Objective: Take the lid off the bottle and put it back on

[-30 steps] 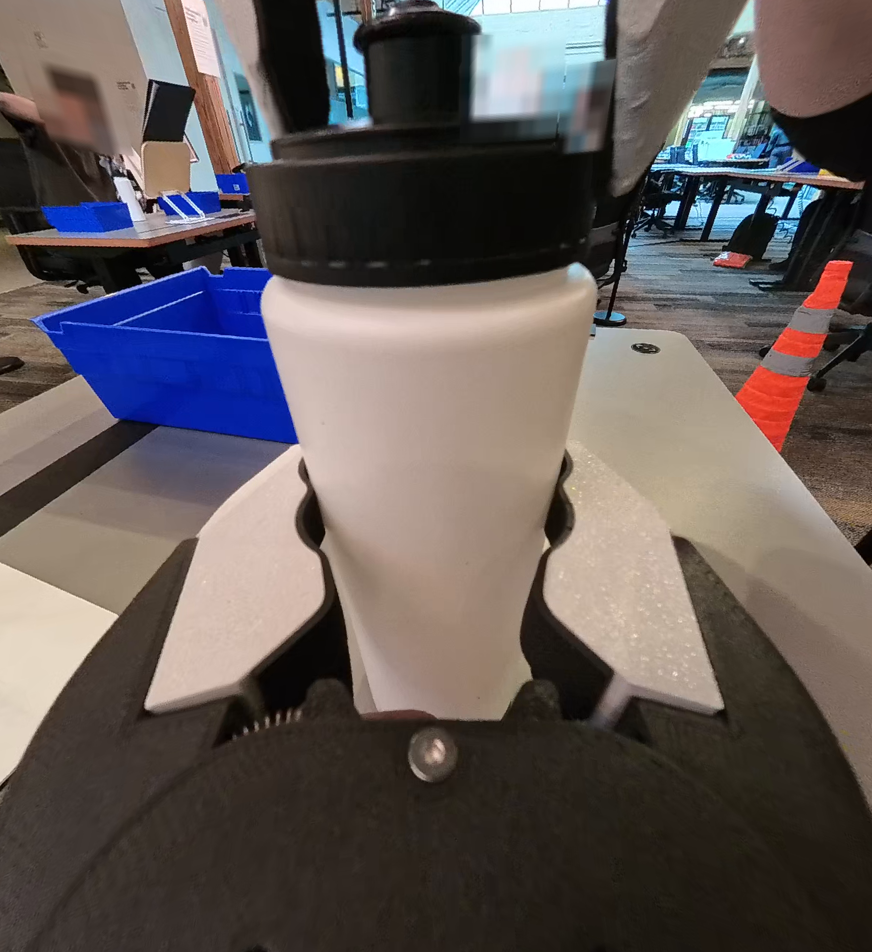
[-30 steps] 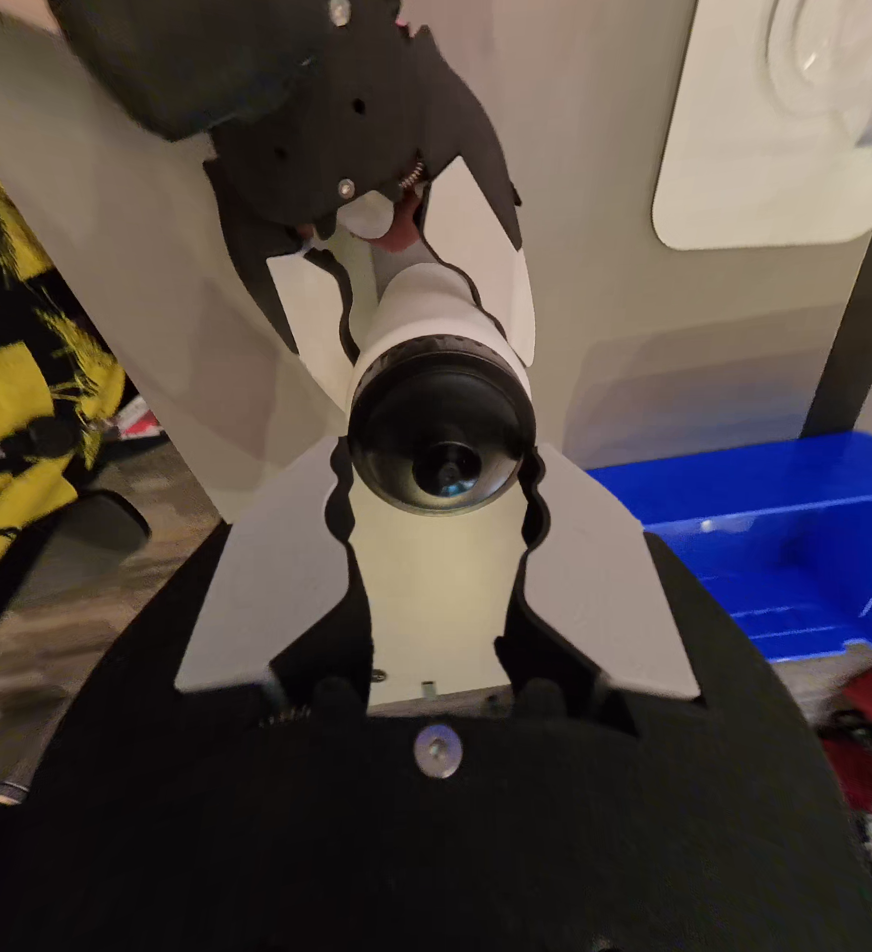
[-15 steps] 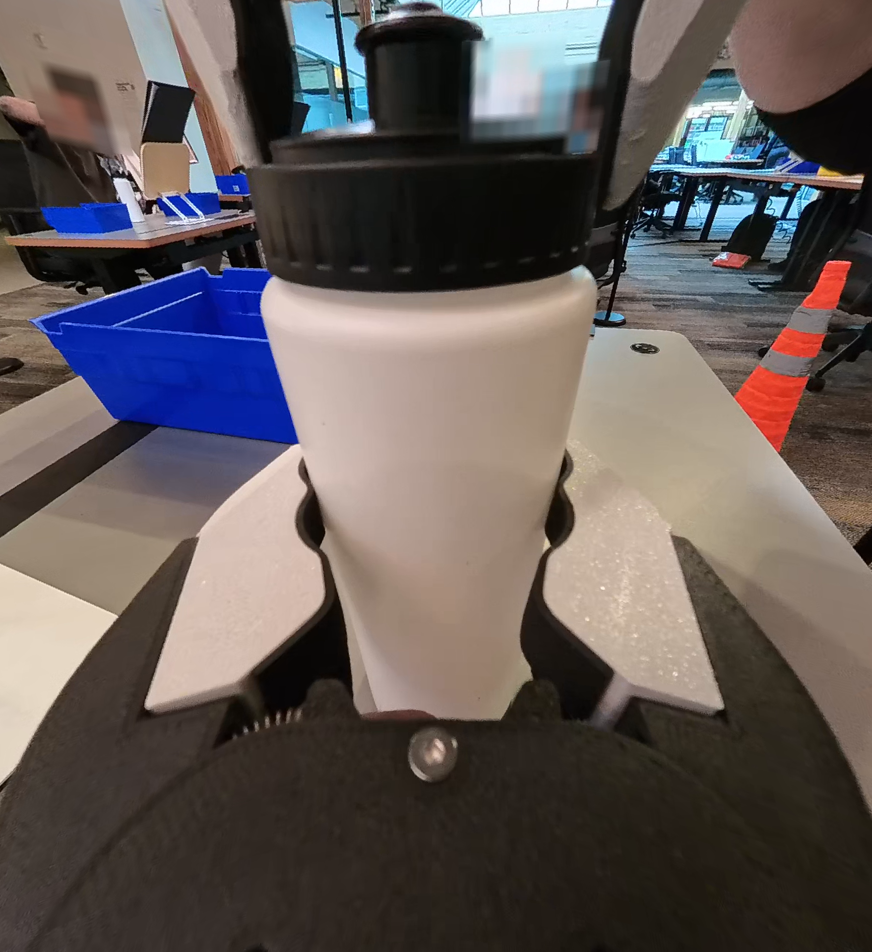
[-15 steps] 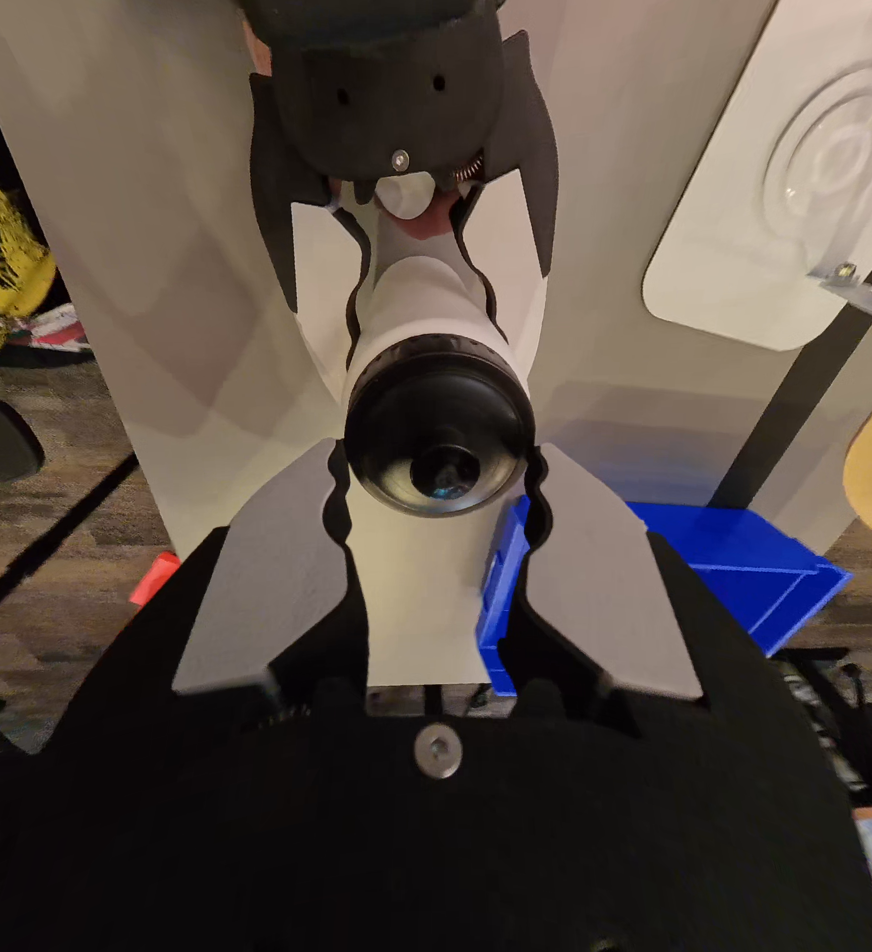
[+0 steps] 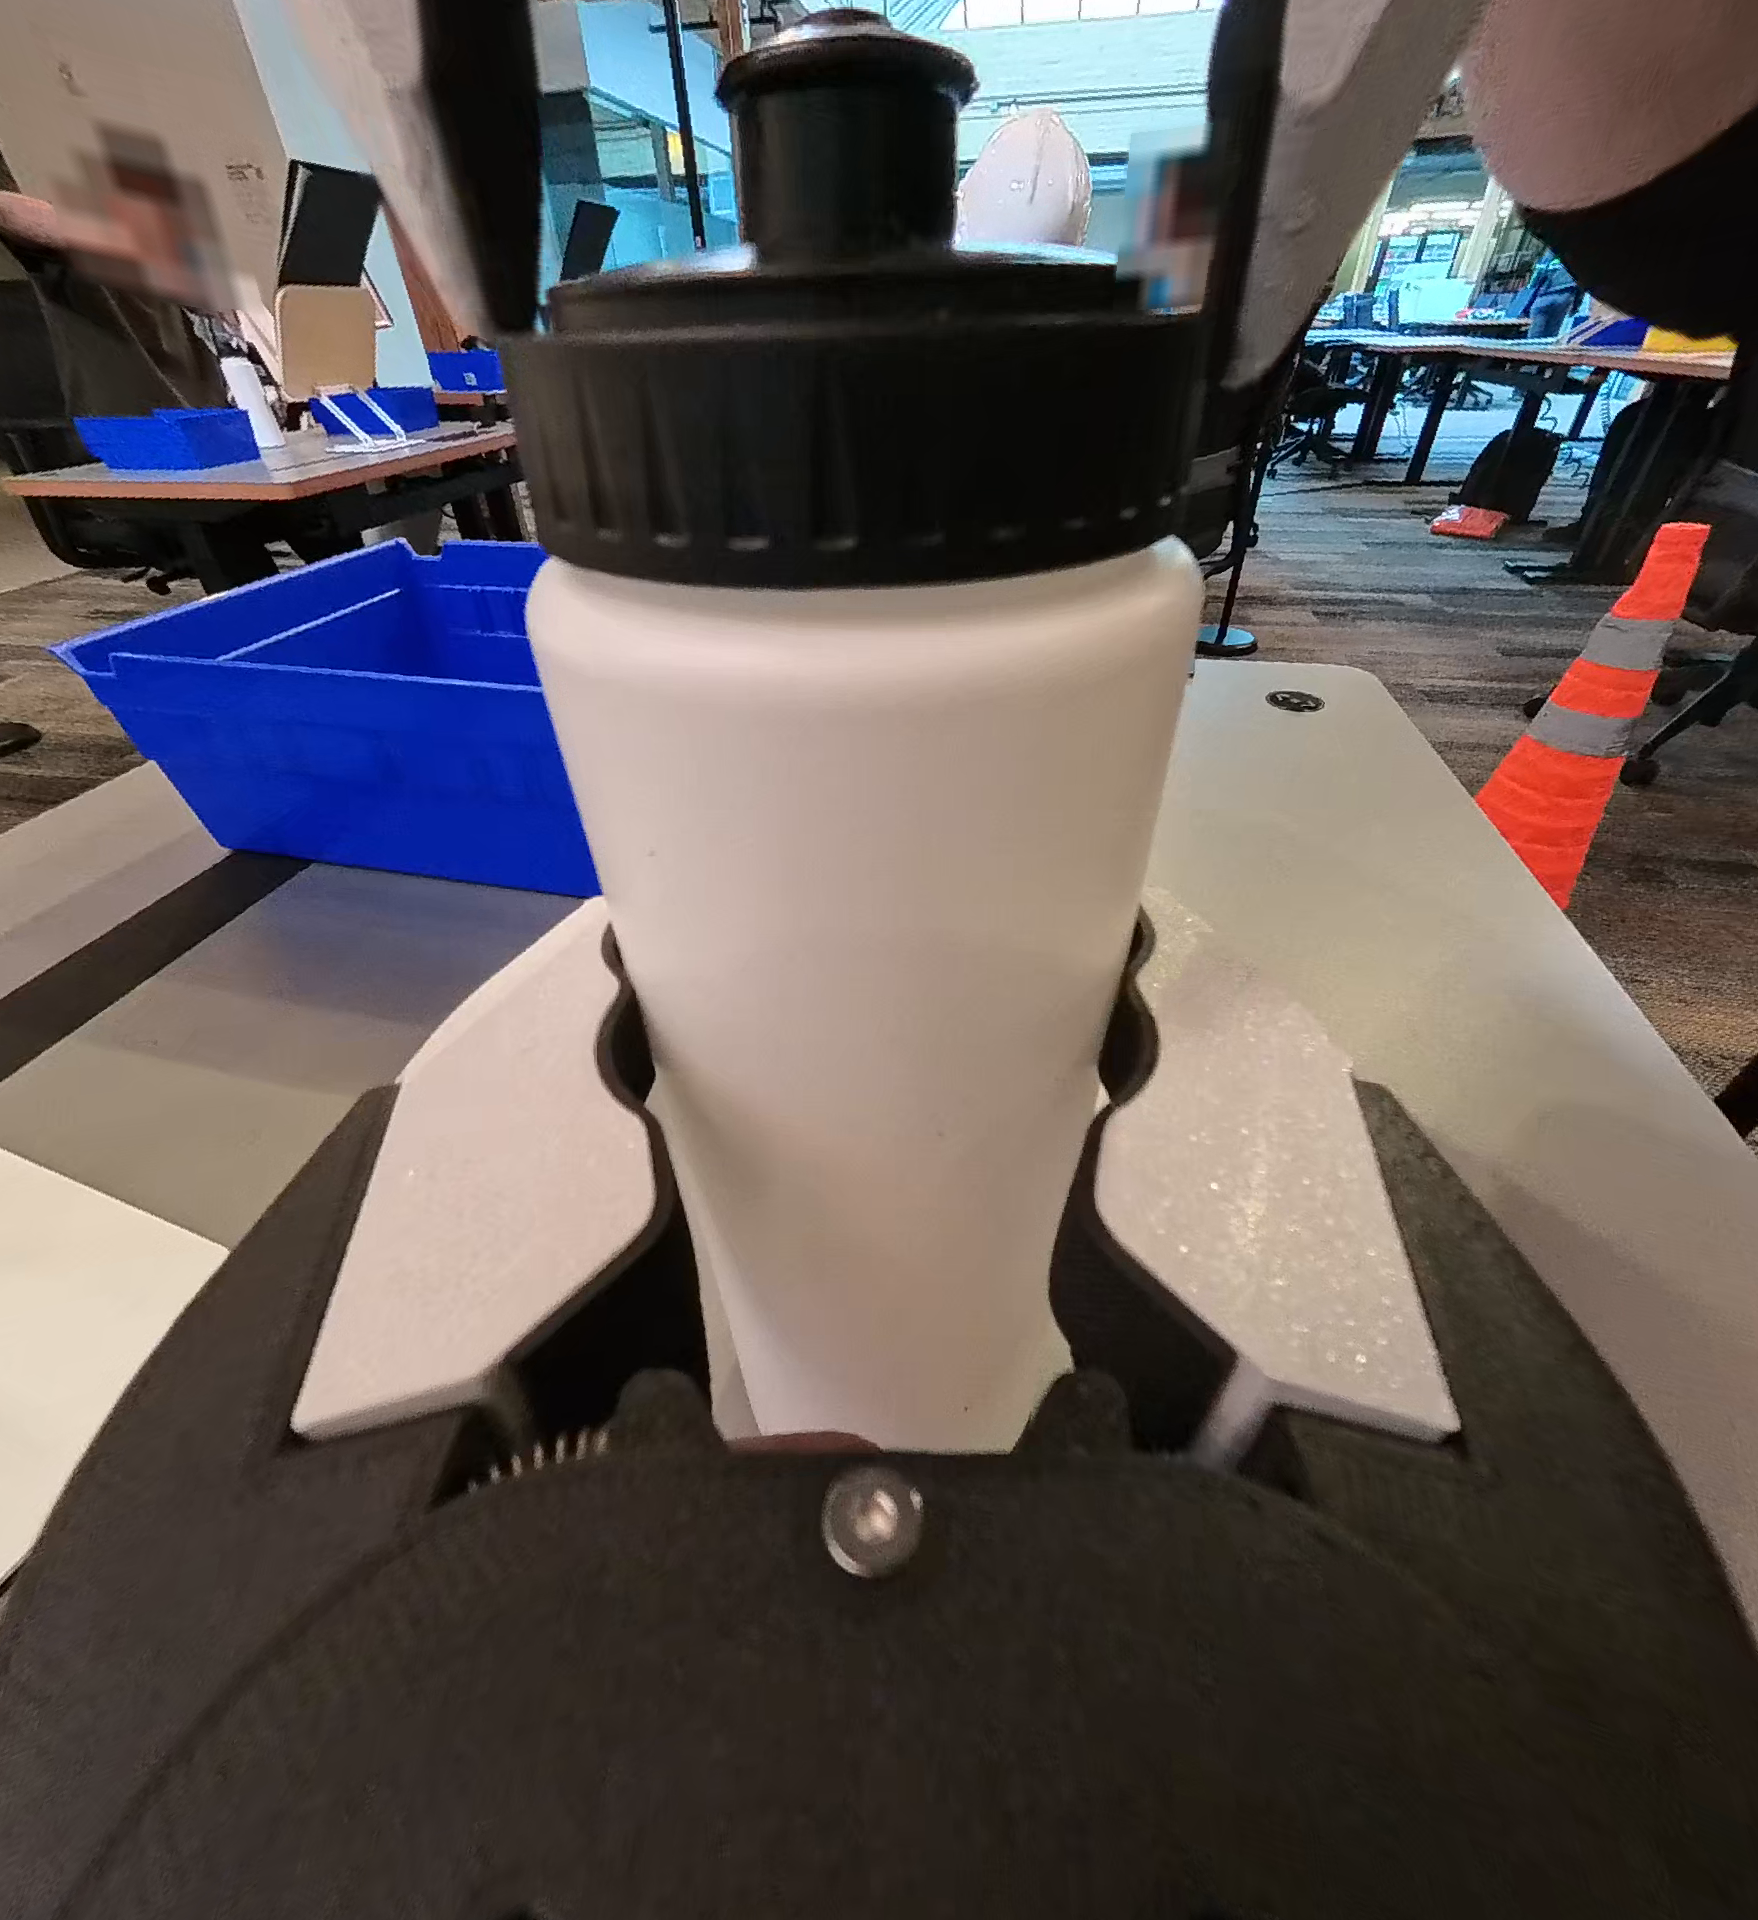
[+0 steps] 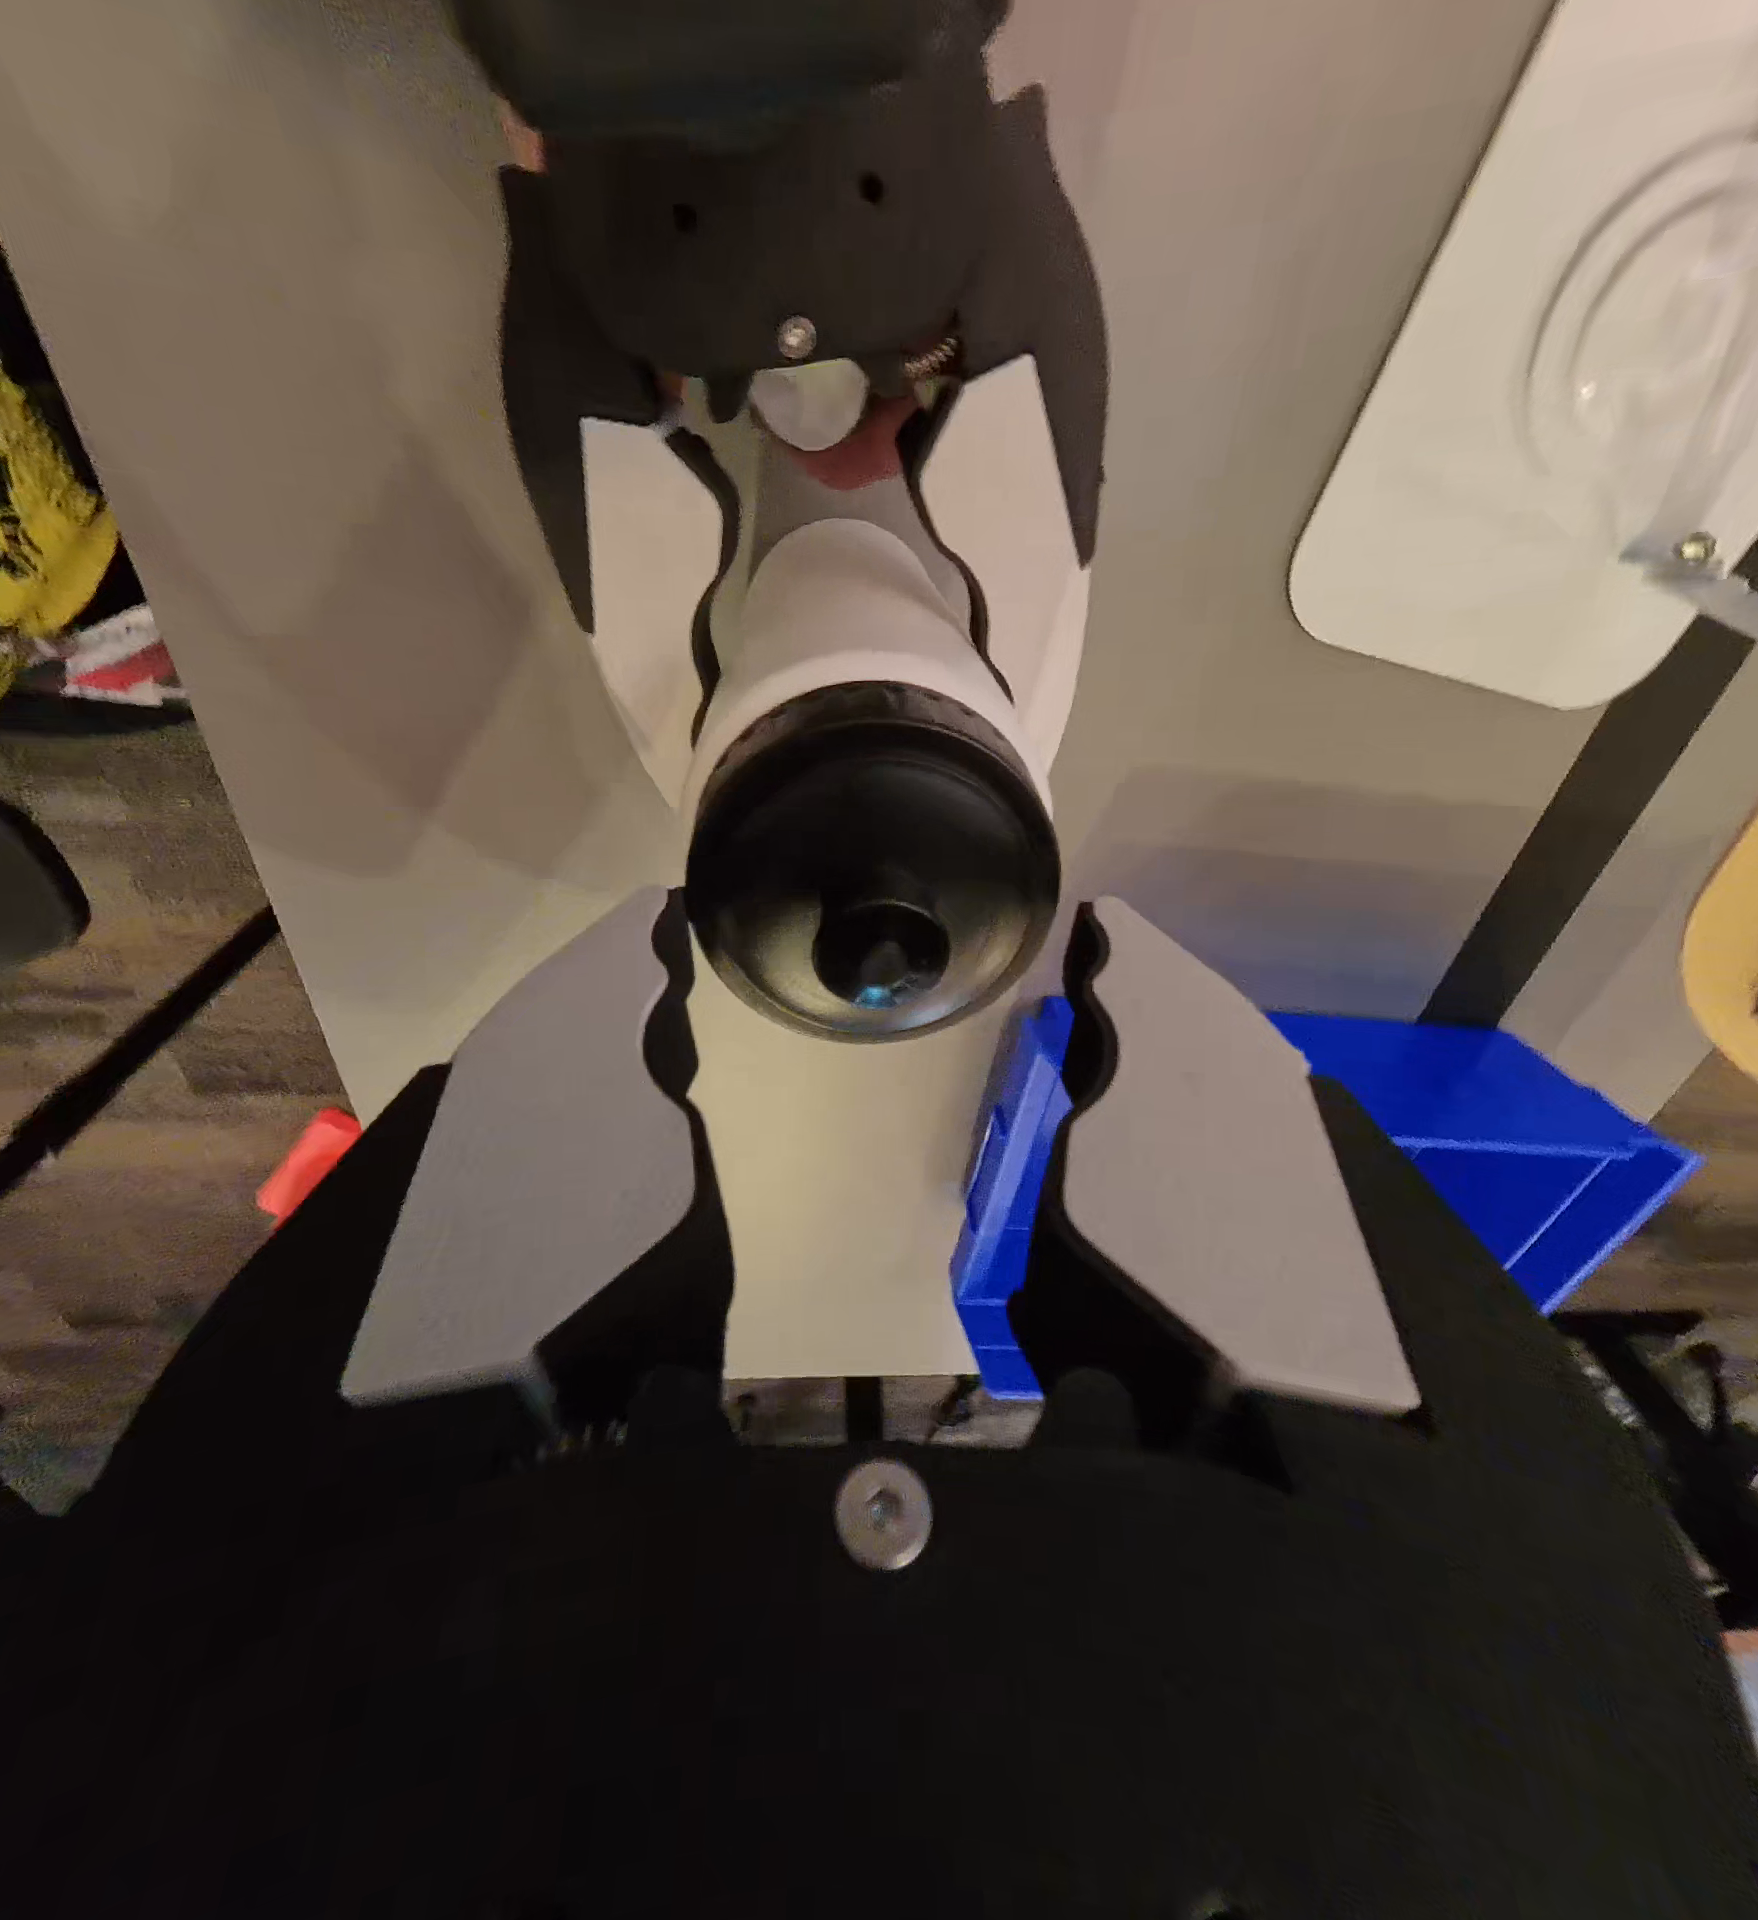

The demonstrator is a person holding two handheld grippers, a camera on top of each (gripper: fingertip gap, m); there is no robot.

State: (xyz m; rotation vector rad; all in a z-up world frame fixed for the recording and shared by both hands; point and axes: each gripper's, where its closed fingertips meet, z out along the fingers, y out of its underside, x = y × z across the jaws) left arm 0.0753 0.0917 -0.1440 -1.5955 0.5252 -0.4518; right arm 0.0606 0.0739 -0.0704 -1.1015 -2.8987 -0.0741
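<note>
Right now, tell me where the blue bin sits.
In the left wrist view the blue bin sits on the table, left of and behind the white bottle.

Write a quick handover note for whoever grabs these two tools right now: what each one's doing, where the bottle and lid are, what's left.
Left tool: shut on the white bottle, gripping its lower body and holding it upright over the table.
Right tool: open, pointing down at the bottle, one finger on each side of the black lid; contact cannot be told.
Lid: sits on the bottle's neck. Whether it was already removed and replaced can't be told.
Left: probably close on the lid and twist.
Blue bin stands behind, untouched.
</note>
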